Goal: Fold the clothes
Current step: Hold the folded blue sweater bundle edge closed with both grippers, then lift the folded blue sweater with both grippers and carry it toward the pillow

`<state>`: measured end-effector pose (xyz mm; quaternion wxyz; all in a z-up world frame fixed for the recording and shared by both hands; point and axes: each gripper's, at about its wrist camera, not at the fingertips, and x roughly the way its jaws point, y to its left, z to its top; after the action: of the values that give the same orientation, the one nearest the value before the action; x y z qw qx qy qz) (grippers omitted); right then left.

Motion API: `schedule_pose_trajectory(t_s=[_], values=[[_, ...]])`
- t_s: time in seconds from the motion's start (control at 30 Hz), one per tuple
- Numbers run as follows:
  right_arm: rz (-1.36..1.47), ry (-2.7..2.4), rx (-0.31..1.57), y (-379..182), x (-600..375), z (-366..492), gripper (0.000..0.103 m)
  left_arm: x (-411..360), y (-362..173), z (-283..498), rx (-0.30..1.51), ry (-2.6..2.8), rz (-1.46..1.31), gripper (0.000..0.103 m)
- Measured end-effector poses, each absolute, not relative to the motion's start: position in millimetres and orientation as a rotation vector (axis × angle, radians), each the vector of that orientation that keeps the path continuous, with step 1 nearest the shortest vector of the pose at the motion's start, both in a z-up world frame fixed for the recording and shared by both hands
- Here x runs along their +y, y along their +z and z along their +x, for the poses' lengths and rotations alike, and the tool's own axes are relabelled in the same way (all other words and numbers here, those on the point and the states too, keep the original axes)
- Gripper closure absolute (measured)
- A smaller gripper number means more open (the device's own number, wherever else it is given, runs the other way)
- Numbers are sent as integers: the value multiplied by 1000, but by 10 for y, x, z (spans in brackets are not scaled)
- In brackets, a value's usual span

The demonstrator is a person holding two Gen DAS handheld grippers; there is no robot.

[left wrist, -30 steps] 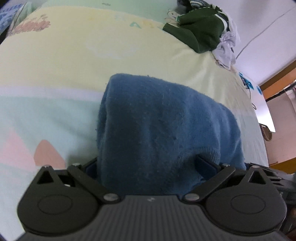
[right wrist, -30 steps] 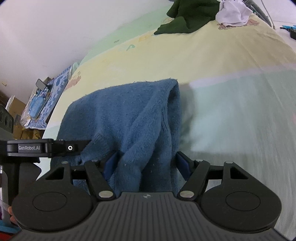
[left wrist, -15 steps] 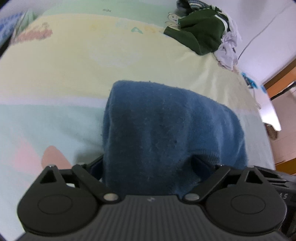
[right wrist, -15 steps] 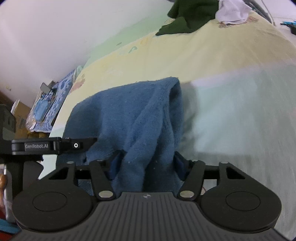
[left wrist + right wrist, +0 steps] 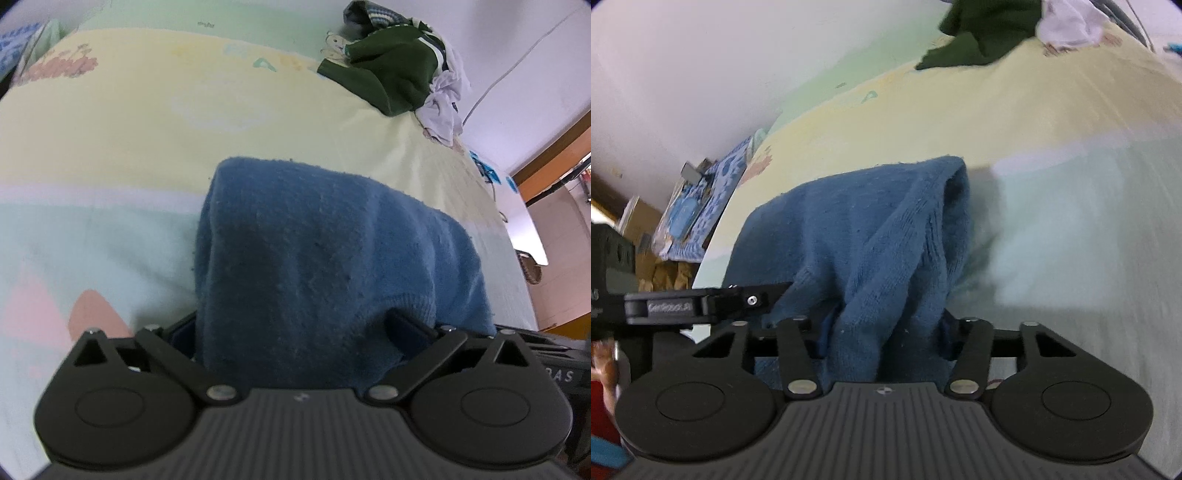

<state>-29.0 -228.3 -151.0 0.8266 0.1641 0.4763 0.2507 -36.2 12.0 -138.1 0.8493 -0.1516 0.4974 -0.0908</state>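
A blue knitted sweater (image 5: 325,258) lies folded on the pastel bed sheet (image 5: 110,147), its near edge lifted. My left gripper (image 5: 291,332) is shut on that edge, with thick cloth bunched between its fingers. In the right wrist view the same blue sweater (image 5: 864,229) drapes forward from my right gripper (image 5: 886,328), which is shut on its near right part. The left gripper's black finger (image 5: 713,299) shows at the sweater's left side. Both sets of fingertips are mostly hidden by cloth.
A dark green garment (image 5: 391,74) and a white one (image 5: 447,103) are piled at the bed's far right corner. White wall (image 5: 701,74) runs along the far side. Blue patterned items (image 5: 701,206) lie off the bed's left end. A doorway (image 5: 554,184) is at right.
Both grippers have kept their hold on the sweater. The views have drawn back and shifted a little, and the right wrist view is now blurred by motion.
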Motion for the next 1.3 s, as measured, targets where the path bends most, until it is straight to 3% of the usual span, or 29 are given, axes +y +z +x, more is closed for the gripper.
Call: schedule_pose_trajectory(t_s=[0.4,0.67,0.73,0.87,1.0,1.1,1.23,1.3], values=[[399,509,1009,-1583,-2330,-308,42,36,-1407,-384,996,-163,-277,1],[403,509,1011,-1582,-2322,-295,41,-6,-1397,-355,1006,-166,-247,1],[396,513,1011,-1577,-2318,-291,45,-28,-1391,-355,1006,-159,-239,2],[359,512,985,-1520,-2281,-331,54,-37,-1357,-371,998,-155,-239,7],[359,504,967,-1495,-2295,-348,60,-19,-1298,-393,985,-164,-242,21],[388,502,964,-1486,-2334,-337,61,-4,-1257,-404,977,-166,-247,26],[395,510,933,-1429,-2323,-358,62,-31,-1143,-423,951,-160,-217,44],[400,516,925,-1402,-2328,-351,63,-34,-1090,-424,939,-157,-205,48]])
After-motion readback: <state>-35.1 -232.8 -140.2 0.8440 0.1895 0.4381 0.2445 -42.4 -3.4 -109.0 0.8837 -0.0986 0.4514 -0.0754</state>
